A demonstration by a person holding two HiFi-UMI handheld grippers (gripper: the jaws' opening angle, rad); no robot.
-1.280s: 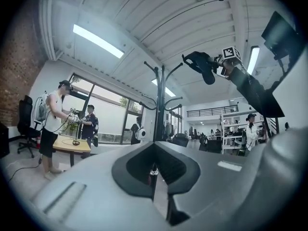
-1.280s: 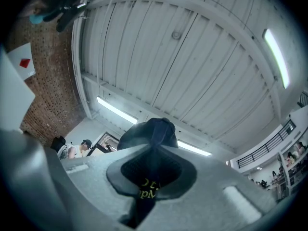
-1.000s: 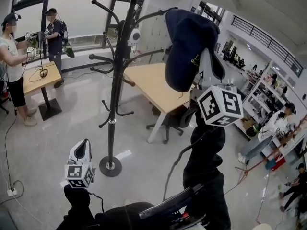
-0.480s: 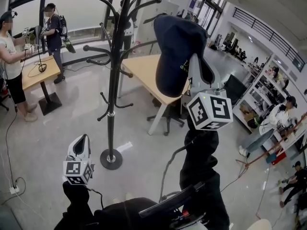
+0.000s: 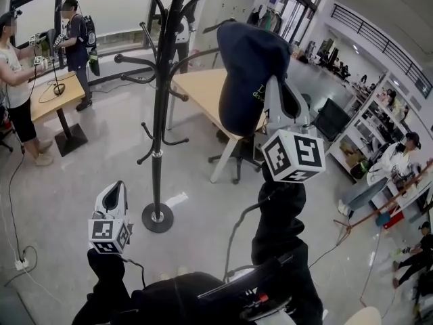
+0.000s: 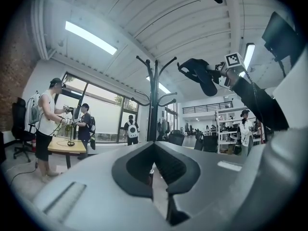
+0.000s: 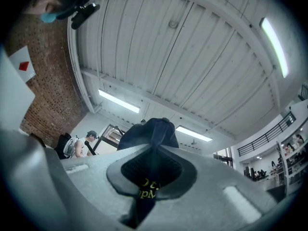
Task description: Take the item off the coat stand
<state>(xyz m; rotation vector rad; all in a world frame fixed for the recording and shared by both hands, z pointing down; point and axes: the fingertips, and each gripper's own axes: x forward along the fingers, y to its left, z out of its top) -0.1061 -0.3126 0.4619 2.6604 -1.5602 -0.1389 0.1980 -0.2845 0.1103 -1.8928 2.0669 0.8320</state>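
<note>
Open office floor [image 5: 74,181], people at work in the background. The black coat stand [image 5: 160,114] rises from its round base at centre left; the hooks in view are bare. A wooden desk [image 5: 203,93] sits behind it. The navy cap [image 5: 247,66] is off the stand, up in the air to the right of the hooks. The left gripper view confirms a clear gap between the cap and the nearest branch. The right gripper [image 5: 276,99] is clamped on the cap's fabric low down, near the yellow lettering, so the crown bulges above the jaws. My guess is that edge was the easiest part to pinch while the cap hung on a hook. The right forearm in its black sleeve [image 5: 281,222] reaches forward, gripper tilted upward. The left gripper [image 5: 116,193] is low, near the stand's base and pointing level, with its jaws together on nothing. It looks parked and takes no part in the lift.
</note>
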